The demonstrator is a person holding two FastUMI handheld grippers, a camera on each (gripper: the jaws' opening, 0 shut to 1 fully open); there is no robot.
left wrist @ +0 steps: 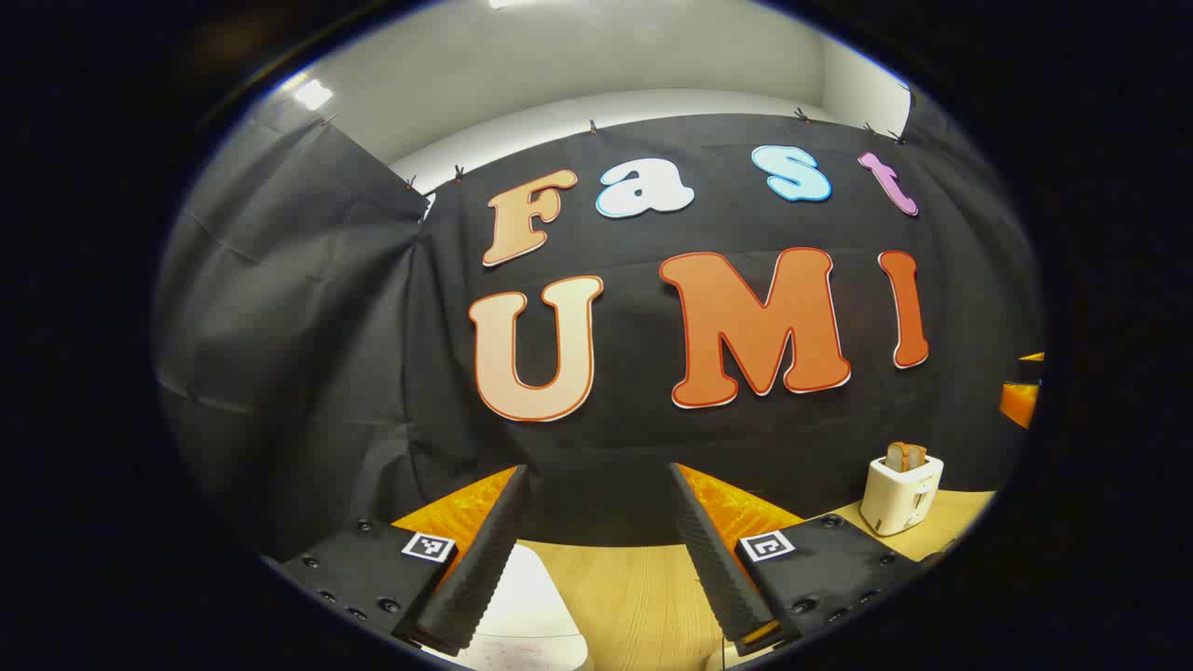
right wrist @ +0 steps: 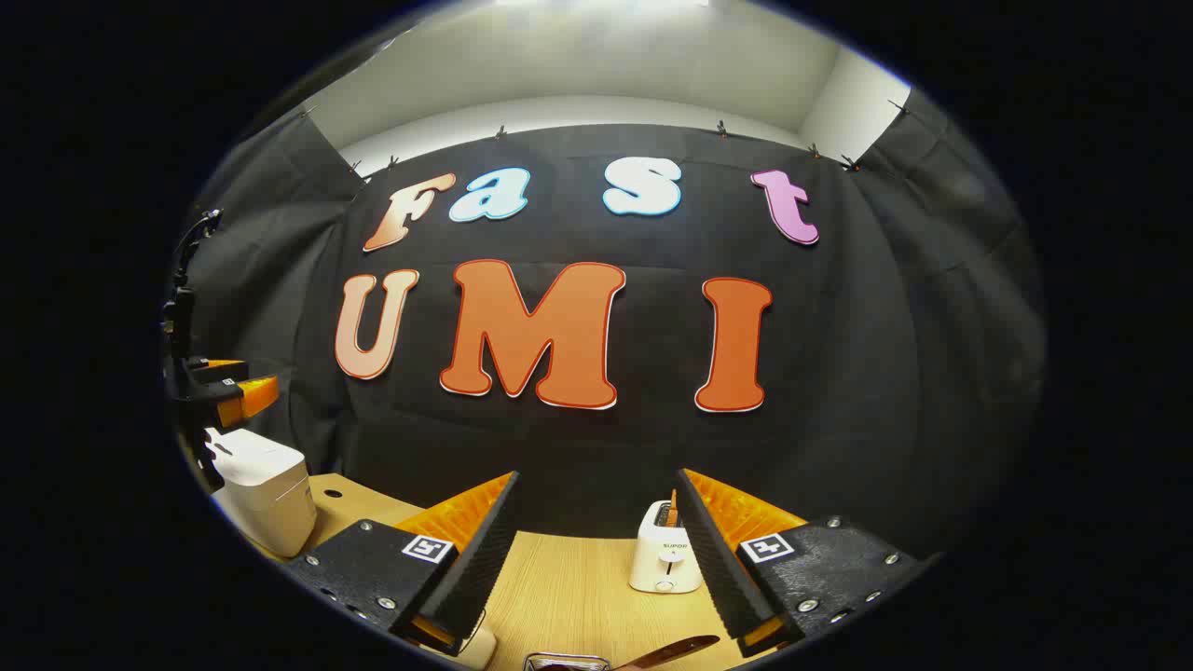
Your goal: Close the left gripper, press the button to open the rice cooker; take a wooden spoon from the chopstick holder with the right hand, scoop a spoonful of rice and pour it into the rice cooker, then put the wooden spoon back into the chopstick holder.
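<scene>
Left gripper view is showing the left gripper (left wrist: 596,559) hanging above the wooden table (left wrist: 634,596) with its fingers spread wide and gripping nothing; the white rice cooker (left wrist: 527,606) is sitting just under the near finger at the bottom edge, its lid appearing down. Off to the right, a white toaster (left wrist: 899,494) with bread in its slots is standing near the black cloth wall. Right gripper view is showing the right gripper (right wrist: 596,559) hovering with its jaws likewise wide and empty. Between its fingers, farther back, the toaster (right wrist: 664,559) is standing on the table (right wrist: 578,596). At the bottom edge the wooden spoon (right wrist: 676,650) is poking up beside the metal rim of the chopstick holder (right wrist: 567,663). At the far left the rice cooker (right wrist: 266,489) is resting on the table, with the other gripper (right wrist: 228,391) hanging over it.
</scene>
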